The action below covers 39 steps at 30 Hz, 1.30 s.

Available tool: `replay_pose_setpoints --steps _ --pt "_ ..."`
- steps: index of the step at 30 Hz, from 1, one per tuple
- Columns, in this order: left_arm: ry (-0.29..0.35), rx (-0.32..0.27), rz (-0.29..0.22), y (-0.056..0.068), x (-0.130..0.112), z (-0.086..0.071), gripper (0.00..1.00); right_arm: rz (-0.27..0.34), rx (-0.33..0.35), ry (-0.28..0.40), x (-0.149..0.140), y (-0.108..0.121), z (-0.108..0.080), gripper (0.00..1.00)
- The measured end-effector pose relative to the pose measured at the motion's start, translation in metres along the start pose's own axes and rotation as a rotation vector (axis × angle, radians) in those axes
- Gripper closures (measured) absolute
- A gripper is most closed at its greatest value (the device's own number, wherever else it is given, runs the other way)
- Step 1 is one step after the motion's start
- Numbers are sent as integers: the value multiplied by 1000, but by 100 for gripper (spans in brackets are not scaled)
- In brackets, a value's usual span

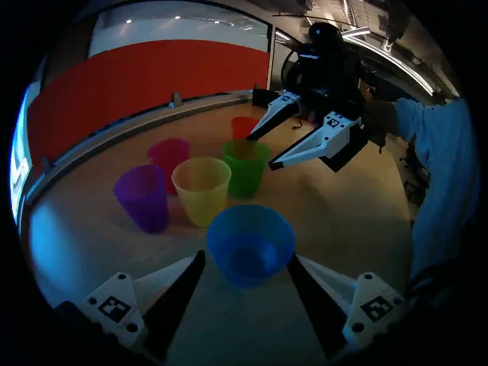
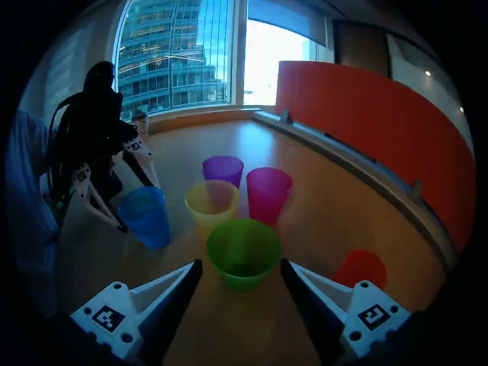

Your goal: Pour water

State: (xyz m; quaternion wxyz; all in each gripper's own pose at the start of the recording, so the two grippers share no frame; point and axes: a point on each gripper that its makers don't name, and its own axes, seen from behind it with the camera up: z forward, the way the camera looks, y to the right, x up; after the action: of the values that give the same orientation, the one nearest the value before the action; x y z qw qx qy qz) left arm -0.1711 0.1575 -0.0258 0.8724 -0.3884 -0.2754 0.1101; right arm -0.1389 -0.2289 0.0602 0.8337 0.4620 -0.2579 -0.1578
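Nearest in the left gripper view, the L gripper [image 1: 246, 255] is holding its 2 fingers spread wide, w/ the blue cup [image 1: 250, 241] sitting upright between them on the wooden table [image 1: 341, 207]. The fingertips are lying right at the cup's sides, but whether they're pressing on it can't be told. The cup's inside is looking deeper blue toward the bottom; water or just shade, can't tell.

Just behind it the yellow cup [image 1: 201, 189] is standing upright, w/ the purple cup [image 1: 143, 198] to its left, near but apart. Next back, the green cup [image 1: 246, 168] is standing just beside the yellow one on its right, and the magenta cup [image 1: 169, 155] is sitting behind, between purple and yellow. All 4 are showing open mouths; contents can't be made out.

The R gripper [image 1: 260, 152] is reaching in from the right w/ its fingers straddling the green cup, 1 on each side. In the right gripper view they're spread about as wide as the rim, tips very close to it; gripping or not, can't tell. A hand [image 1: 378, 119] w/ a blue sleeve [image 1: 439, 171] is holding that gripper.

Farthest, the red cup [image 1: 243, 126] is standing alone beyond the green one, apart from the cluster. Past the table edge a red wall [image 1: 140, 79] is running along the back.
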Motion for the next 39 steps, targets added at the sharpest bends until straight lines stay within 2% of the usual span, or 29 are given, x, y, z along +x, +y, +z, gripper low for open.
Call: replay_pose_setpoints --steps 9,16,18,22,24,39 --pt "5 -5 17 5 6 6 2 -11 -2 -9 2 1 7 1" --pt "-10 7 31 2 5 10 2 -10 -1 -15 0 2 12 1" --pt "-14 10 33 1 4 10 3 -12 -2 -16 0 3 13 1" --pt "-21 6 38 2 3 11 13 -11 -2 -18 0 4 15 1" --pt "-22 3 43 3 3 12 15 -10 0 -18 0 4 15 1" --pt "-21 6 46 2 4 12 15 -22 4 -29 3 2 26 1"
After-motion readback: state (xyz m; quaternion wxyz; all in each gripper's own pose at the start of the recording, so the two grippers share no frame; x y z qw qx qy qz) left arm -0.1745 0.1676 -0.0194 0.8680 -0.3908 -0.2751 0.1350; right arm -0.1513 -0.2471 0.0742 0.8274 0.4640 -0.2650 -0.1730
